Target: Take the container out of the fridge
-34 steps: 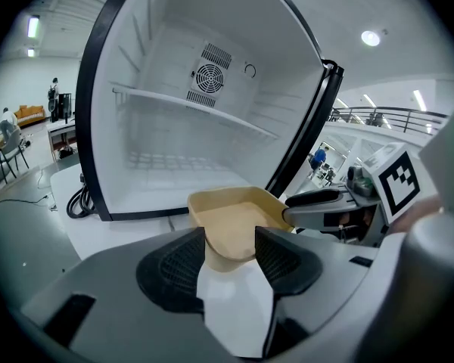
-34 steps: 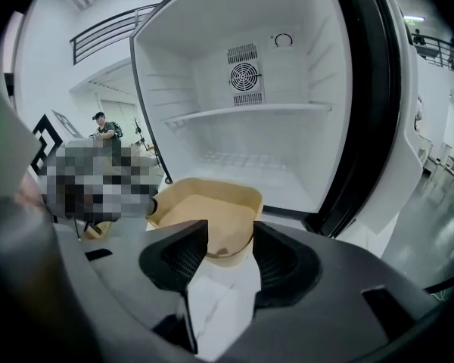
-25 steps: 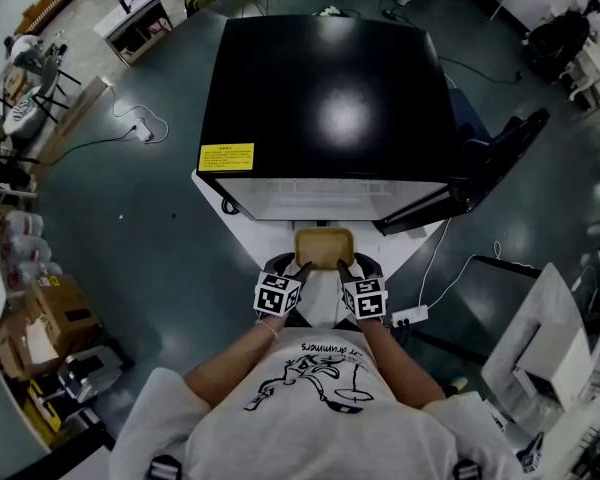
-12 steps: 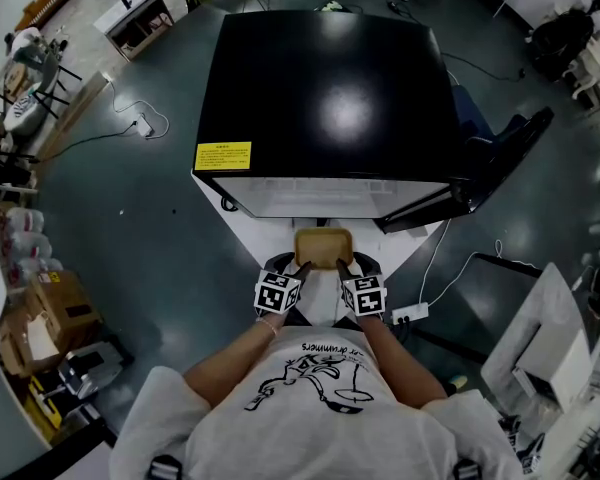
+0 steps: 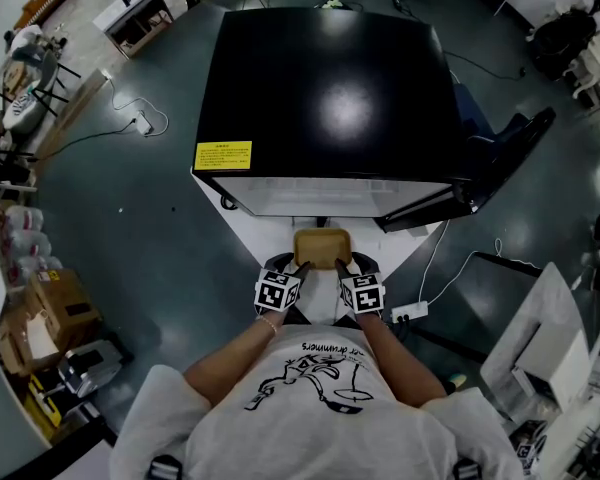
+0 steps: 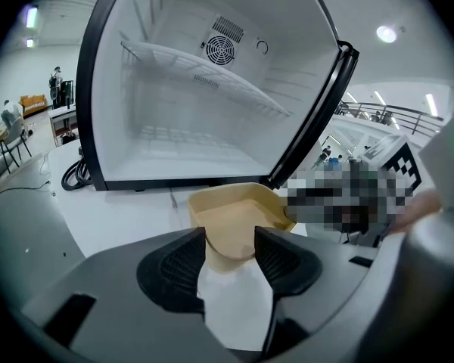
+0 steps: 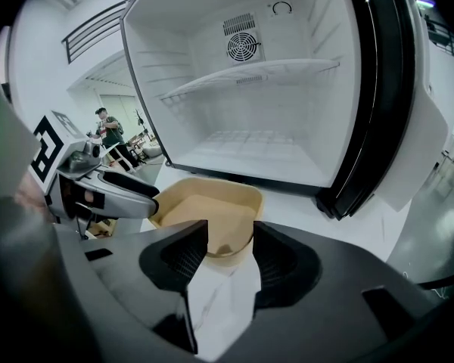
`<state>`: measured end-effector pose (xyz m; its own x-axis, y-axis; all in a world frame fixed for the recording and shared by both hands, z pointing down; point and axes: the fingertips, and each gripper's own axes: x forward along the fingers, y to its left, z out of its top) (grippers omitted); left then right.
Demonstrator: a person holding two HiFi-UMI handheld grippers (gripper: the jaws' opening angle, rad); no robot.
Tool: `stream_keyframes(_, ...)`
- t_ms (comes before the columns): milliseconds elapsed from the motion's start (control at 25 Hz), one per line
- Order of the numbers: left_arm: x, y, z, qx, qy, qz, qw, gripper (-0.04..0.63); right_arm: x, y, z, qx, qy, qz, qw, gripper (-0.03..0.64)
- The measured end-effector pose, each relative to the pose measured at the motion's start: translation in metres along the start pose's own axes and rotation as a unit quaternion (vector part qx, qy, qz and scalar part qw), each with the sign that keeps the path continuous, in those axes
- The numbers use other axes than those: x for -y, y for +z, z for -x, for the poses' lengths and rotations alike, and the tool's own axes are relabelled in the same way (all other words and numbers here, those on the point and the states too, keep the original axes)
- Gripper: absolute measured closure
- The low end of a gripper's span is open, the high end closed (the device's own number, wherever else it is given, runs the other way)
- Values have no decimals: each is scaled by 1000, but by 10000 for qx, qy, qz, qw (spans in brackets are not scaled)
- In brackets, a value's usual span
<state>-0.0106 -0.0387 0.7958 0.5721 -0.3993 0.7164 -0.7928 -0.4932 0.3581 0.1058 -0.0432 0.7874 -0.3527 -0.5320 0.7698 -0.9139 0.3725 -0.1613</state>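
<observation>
The tan rounded-rectangular plastic container (image 5: 322,247) lies just near of the black boxy fridge (image 5: 330,98), outside its open front, over the white flat platform (image 5: 265,236). The fridge's black door (image 5: 480,180) stands swung out to the right. The left gripper (image 5: 302,266) has the container's near-left corner between its jaws and the right gripper (image 5: 342,266) has the near-right corner.

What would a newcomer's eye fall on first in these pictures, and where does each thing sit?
The big black fridge fills the middle of the head view, its door open to the right and nothing stored inside. Just in front, the tan container is already outside it, with the left gripper and right gripper each clamped on a near corner.
</observation>
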Motion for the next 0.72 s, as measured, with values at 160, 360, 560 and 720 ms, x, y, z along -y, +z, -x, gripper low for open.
stream_keyframes(160, -1, -3, -2, -38, -12, 21, 10000, 380, 0, -3, -2, -54, 4, -22, 10000, 439)
stream_keyframes(360, -2, -8, -6, -91, -25, 24, 10000, 380, 0, -9, -6, -116, 0, -32, 9999, 437)
stream_keyframes(560, -5, -13, -9, -159, 6, 40, 9999, 380, -2, -12, -8, -165, 26, -42, 9999, 437)
stream_keyframes(720, -7, -16, -9, -199, 15, 30, 9998, 380, -3, -14, -10, -200, 34, -48, 9998, 438)
